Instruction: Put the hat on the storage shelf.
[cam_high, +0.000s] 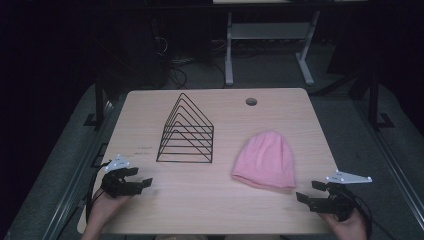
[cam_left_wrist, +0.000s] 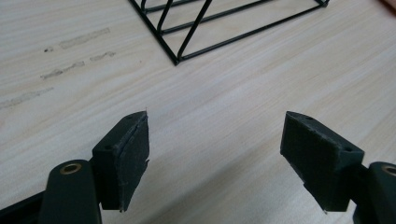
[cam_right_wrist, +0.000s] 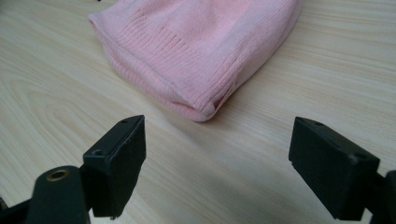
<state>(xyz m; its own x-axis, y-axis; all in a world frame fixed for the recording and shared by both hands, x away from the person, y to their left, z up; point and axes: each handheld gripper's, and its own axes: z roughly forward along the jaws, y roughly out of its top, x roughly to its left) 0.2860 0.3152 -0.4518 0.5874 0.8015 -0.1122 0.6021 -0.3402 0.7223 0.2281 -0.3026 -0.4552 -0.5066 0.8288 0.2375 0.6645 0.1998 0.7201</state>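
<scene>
Hat (cam_high: 265, 160) right of wire rack (cam_high: 186, 131)

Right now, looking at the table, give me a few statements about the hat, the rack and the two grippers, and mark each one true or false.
1. The pink hat lies flat on the table. True.
2. The right gripper is shut on the hat. False: its jaws stand open, short of the hat's ribbed edge, with bare table between them.
3. The wire rack stands to the left of the hat in the high view. True.
4. The hat hangs on the rack. False: the two are apart, with bare table between them.
5. The left gripper holds the rack. False: its jaws are open and empty, short of the rack's near corner.
</scene>
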